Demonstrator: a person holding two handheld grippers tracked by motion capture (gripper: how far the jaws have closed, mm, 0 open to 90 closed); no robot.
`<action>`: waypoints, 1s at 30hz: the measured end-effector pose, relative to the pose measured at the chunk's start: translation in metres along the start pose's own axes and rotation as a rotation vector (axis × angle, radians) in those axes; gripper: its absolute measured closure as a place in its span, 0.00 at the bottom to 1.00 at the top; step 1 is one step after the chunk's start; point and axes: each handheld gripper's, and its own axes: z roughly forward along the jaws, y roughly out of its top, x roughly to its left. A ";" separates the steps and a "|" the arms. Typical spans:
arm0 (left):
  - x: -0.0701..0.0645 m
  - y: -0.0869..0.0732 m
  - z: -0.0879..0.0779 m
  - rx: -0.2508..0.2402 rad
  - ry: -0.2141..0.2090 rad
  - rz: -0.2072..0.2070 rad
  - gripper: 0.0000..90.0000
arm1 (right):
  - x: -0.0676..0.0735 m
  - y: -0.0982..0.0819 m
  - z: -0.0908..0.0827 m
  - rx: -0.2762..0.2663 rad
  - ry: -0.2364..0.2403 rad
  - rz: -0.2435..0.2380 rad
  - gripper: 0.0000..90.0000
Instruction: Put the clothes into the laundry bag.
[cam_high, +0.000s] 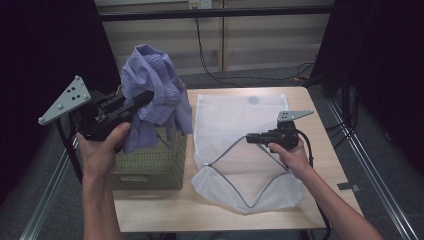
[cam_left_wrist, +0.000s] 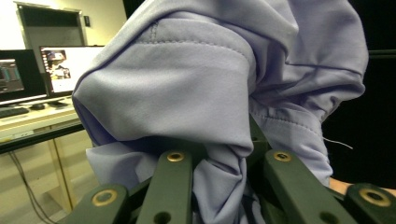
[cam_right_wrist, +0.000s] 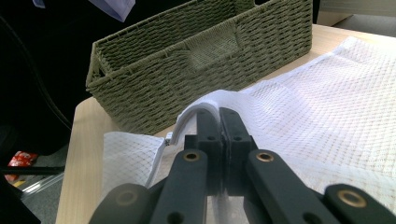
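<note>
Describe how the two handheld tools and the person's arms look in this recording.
Both tools, left tool and right tool, are black with long jointed jaws and brass-coloured rivets. Each carries a grey three-cornered plate drilled with holes. A black cable trails from the right one. The forearms are bare, without sleeves.

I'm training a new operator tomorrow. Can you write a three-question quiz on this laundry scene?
1. True or false: the left tongs hold the lilac garment above the woven basket.
2. What do the right tongs grip? A) basket handle B) edge of the white mesh bag C) nothing
3. Fill in: the mesh bag lies on the ___.

Key: 1 true; 2 B; 3 table.
</note>
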 end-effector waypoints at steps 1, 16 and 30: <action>-0.001 0.001 0.001 0.002 -0.013 0.007 0.87 | 0.000 0.000 0.000 0.001 0.002 -0.001 0.99; -0.029 0.000 0.029 0.031 -0.125 0.013 0.87 | 0.001 0.001 -0.001 -0.002 0.003 -0.001 0.99; -0.053 -0.013 0.071 0.107 -0.240 0.029 0.87 | -0.001 0.000 0.000 -0.002 0.003 0.002 0.99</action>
